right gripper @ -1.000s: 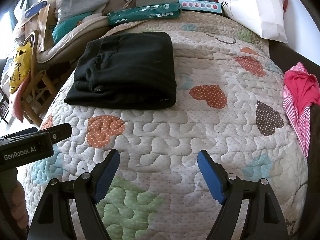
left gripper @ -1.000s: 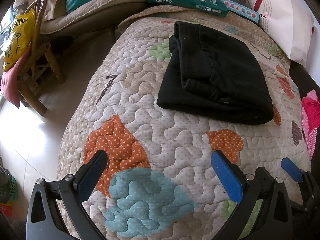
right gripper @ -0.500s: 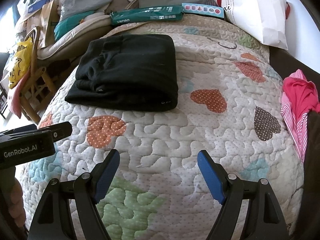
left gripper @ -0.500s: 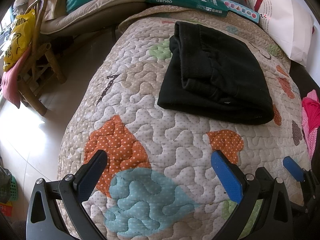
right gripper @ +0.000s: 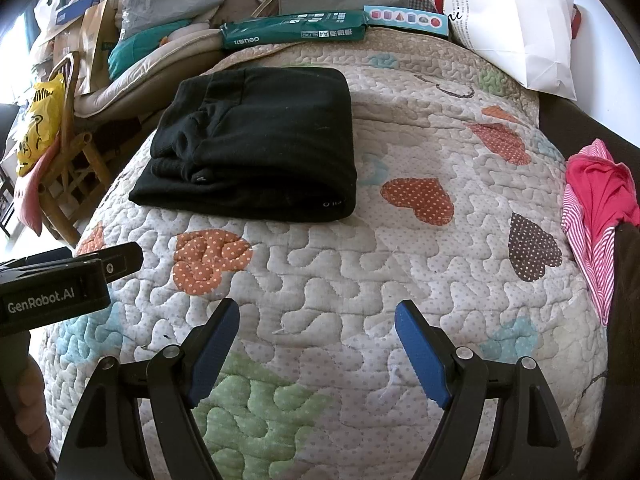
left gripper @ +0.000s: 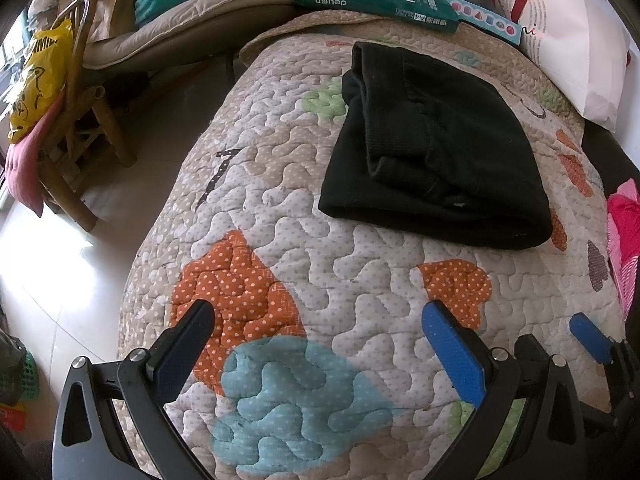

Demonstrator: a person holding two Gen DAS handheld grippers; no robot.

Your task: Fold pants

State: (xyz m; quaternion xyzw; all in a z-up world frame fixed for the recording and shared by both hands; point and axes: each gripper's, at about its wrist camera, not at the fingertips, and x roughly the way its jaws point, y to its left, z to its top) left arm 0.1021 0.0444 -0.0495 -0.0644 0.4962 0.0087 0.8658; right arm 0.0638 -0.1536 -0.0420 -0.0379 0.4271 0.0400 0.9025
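Behind pants (right gripper: 256,152), "deli" pack (right gripper: 296,34), perhaps.

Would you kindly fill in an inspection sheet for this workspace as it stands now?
Surface: patchwork quilt covering the bed, lying smooth.
Job's things: black pants folded into a compact stack, resting on the quilt, untouched.
Clutter: white bag, green paper ream, pink striped garment.
Grippers: left gripper and right gripper both open, holding nothing, well short of the pants.
Cables: nothing seen.
Surroundings: wooden chair with yellow bag, piled bags behind.
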